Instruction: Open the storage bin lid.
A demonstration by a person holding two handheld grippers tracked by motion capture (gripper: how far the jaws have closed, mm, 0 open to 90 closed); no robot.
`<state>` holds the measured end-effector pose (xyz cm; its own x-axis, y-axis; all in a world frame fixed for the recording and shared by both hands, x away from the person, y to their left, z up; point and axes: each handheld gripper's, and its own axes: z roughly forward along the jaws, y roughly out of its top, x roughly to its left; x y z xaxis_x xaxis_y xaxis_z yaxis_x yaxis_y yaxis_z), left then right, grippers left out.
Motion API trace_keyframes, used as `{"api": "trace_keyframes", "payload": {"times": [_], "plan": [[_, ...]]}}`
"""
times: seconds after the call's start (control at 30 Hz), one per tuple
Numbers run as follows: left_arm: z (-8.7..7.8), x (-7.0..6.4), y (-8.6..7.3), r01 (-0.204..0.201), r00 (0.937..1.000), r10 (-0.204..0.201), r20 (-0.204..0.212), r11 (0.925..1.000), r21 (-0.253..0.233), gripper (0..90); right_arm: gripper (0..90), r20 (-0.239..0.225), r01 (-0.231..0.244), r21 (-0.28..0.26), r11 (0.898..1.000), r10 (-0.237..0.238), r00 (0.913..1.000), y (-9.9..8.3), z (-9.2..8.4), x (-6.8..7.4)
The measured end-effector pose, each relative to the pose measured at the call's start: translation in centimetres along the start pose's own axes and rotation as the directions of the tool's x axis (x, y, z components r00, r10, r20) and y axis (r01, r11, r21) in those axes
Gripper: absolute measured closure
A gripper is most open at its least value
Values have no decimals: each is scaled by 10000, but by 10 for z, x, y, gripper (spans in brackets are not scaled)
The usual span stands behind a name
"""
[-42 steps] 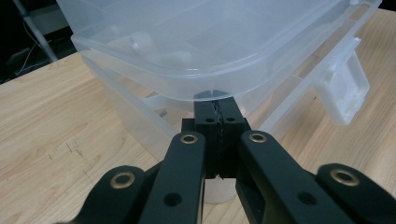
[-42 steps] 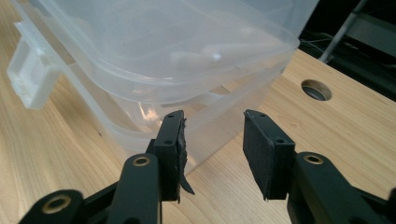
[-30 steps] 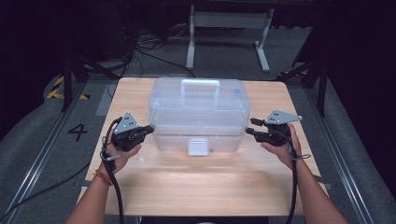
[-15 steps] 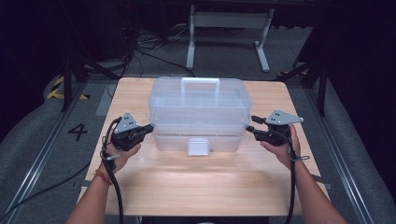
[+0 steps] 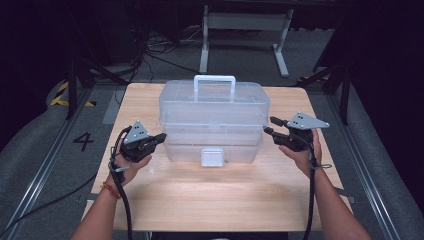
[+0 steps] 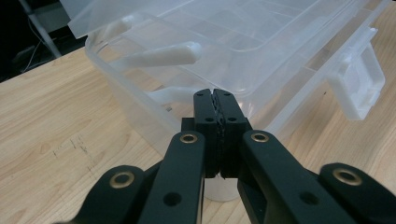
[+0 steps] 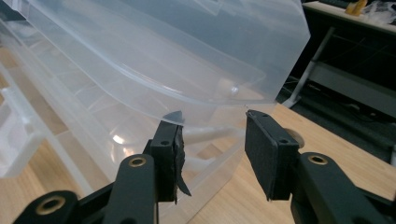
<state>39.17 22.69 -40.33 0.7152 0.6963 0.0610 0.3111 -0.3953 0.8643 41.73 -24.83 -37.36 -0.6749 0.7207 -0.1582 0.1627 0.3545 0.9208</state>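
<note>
Lid-opening looks underway on the clear plastic tiered organiser box (image 5: 214,122) mid-surface. Left tongs (image 6: 215,100) are clenched empty at its left end; right tongs (image 7: 212,140), just narrowing, gape at the raised top tier's corner. Next, I judge, they pinch that edge

A light wooden desk (image 5: 210,200) with a pale grain stands in a dark room, lit brightly from above while the surroundings fall into near blackness. The floor (image 5: 35,165) is grey carpet, marked with a black numeral 4 (image 5: 83,141) to the left of the desk. Metal rails (image 5: 47,165) run along the floor on both sides. Yellow and black hazard tape (image 5: 62,95) lies near the far left. Behind the desk stands a pale grey metal frame (image 5: 245,22) on two legs, with loose black cables (image 5: 150,47) strewn across the floor beside it.
</note>
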Motion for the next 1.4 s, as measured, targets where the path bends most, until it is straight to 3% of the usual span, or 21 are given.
{"api": "trace_keyframes", "payload": {"times": [0.53, 0.9, 1.4], "plan": [[1, 1, -2, 104, 9999, -102, 93, 9999, -122, 892, 597, 451, 257, -446, 9987, -236, 9987, 18, 9, 0], [1, 2, -2, 110, 9998, -107, 185, 9998, -149, 892, 632, 1147, -104, -974, 9952, 216, 9932, 29, 16, -2], [3, 2, -2, 64, 9999, -63, 147, 9999, -134, 897, 645, 1667, -100, -889, 9960, 248, 9857, 43, 21, -5]]}}
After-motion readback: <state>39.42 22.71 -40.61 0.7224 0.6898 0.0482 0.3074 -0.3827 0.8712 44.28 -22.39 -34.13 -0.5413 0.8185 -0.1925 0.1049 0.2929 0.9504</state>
